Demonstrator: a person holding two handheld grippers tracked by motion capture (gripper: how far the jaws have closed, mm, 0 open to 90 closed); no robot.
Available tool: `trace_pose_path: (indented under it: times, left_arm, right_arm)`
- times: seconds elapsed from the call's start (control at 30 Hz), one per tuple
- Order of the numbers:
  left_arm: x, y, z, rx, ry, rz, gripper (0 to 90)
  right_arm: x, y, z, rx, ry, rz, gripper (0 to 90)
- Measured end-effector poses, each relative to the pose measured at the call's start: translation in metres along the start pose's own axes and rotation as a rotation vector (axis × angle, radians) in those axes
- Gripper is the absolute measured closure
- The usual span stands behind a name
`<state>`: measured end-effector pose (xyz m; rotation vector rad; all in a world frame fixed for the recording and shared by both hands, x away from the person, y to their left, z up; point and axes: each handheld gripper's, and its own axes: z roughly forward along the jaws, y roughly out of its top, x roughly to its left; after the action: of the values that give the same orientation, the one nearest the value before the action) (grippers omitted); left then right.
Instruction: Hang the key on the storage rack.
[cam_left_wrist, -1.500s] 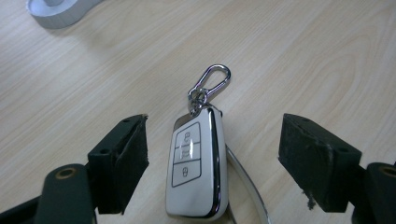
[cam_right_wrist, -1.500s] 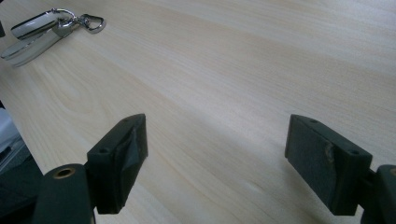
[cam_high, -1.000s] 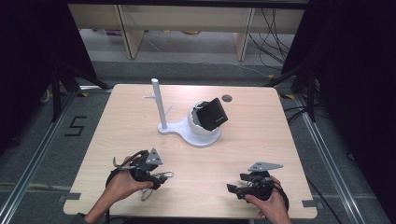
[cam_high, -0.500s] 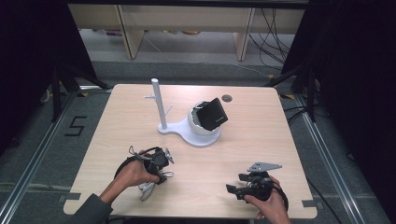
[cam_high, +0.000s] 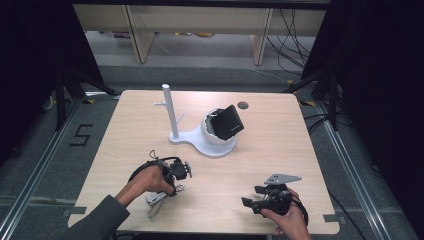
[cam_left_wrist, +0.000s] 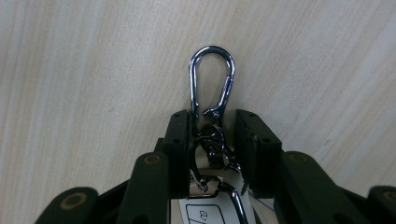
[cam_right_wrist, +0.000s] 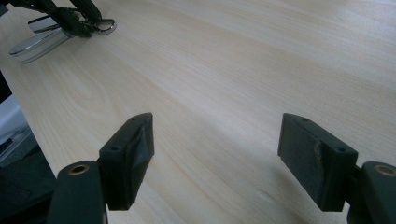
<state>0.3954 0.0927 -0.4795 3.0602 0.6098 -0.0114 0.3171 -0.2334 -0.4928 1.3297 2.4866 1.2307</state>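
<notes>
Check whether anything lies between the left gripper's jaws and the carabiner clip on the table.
Nothing visible does. In the left gripper view, the left gripper has its jaws on either side of the clip, and they have just been closing. The clip's lower end and key ring sit between them, on bare table.

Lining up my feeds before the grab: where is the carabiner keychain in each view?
High view: the keychain lies lower left on the table, just below the left hand.
Left gripper view: centre, its loop sticking out past the jaws.
Right gripper view: top left corner.
Shared landmark: the left gripper, whose jaws have just been closing and now straddle the keychain.
</notes>
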Motion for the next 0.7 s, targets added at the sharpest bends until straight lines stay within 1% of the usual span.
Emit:
trace_pose_path:
  times: [0.03, 0.07, 0.1, 0.13, 0.17, 0.2, 0.23, 0.27, 0.3, 0.33, 0.37, 0.43, 0.5, 0.53, 0.6, 0.67, 0.7]
  left_arm:
    - [-0.0002, 0.0011, -0.0001, 0.004, -0.007, -0.001, 68.2]
    - [0.0001, 0.0021, 0.0, 0.007, -0.007, 0.003, 72.8]
    - [0.0007, 0.0029, -0.0005, 0.015, -0.01, 0.003, 74.1]
    - [0.0008, 0.0033, -0.0006, 0.017, -0.011, 0.005, 74.6]
    - [0.0003, 0.0033, -0.0004, 0.016, -0.009, 0.002, 74.8]
    - [-0.0001, 0.0031, -0.0004, 0.015, -0.008, 0.001, 74.8]
    - [0.0001, 0.003, -0.0005, 0.016, -0.009, 0.002, 74.9]
    - [0.0, 0.0031, -0.0004, 0.015, -0.009, 0.001, 74.9]
    - [-0.0002, 0.0032, -0.0004, 0.014, -0.005, 0.004, 75.0]
    - [-0.001, 0.0033, -0.0004, 0.014, 0.0, 0.009, 75.0]
    - [-0.0014, 0.0037, -0.0006, 0.017, 0.013, 0.027, 75.0]
    - [-0.0033, 0.004, -0.0006, 0.018, 0.02, 0.031, 75.2]
    - [-0.003, 0.0043, -0.0007, 0.018, 0.021, 0.04, 75.3]
    - [-0.0036, 0.0043, -0.0009, 0.018, 0.03, 0.05, 75.3]
    - [-0.0056, 0.0042, -0.0006, 0.016, 0.025, 0.049, 75.4]
    - [-0.0057, 0.0047, -0.001, 0.021, 0.031, 0.063, 75.4]
    - [-0.0065, 0.0047, -0.0009, 0.021, 0.025, 0.059, 75.4]
  right_arm:
    - [-0.0013, 0.0003, 0.0001, -0.009, -0.002, -0.031, 28.1]
    - [-0.0011, 0.0, 0.0009, -0.011, 0.005, -0.031, 28.3]
    - [-0.0015, -0.0002, 0.0026, -0.017, 0.026, -0.032, 28.3]
    - [-0.0014, 0.0, 0.0018, -0.013, 0.007, -0.036, 28.3]
    - [-0.0013, -0.0001, 0.0017, -0.015, -0.004, -0.035, 28.3]
    - [-0.001, -0.0001, 0.0018, -0.006, 0.008, -0.03, 28.3]
    - [0.0019, -0.0006, 0.0012, 0.007, 0.004, 0.005, 28.3]
    - [0.0016, -0.0006, 0.0015, 0.005, 0.008, 0.001, 28.3]
    - [0.0002, -0.0004, 0.0019, 0.002, 0.008, -0.015, 28.3]
    - [0.0003, -0.0003, 0.0018, 0.002, 0.006, -0.011, 28.3]
    - [0.0007, -0.0004, 0.0017, 0.004, 0.005, -0.006, 28.3]
    - [0.0007, -0.0006, 0.002, 0.004, 0.01, -0.008, 28.5]
    - [0.0006, -0.0006, 0.0022, 0.002, 0.011, -0.007, 28.5]
    - [0.0002, -0.0005, 0.002, 0.002, 0.005, -0.012, 28.5]
    - [0.0006, -0.0006, 0.0018, 0.003, 0.006, -0.01, 28.5]
    - [0.0002, -0.0006, 0.0019, 0.004, 0.005, -0.009, 28.6]
    - [-0.0005, -0.0005, 0.0019, -0.004, 0.0, -0.015, 28.6]
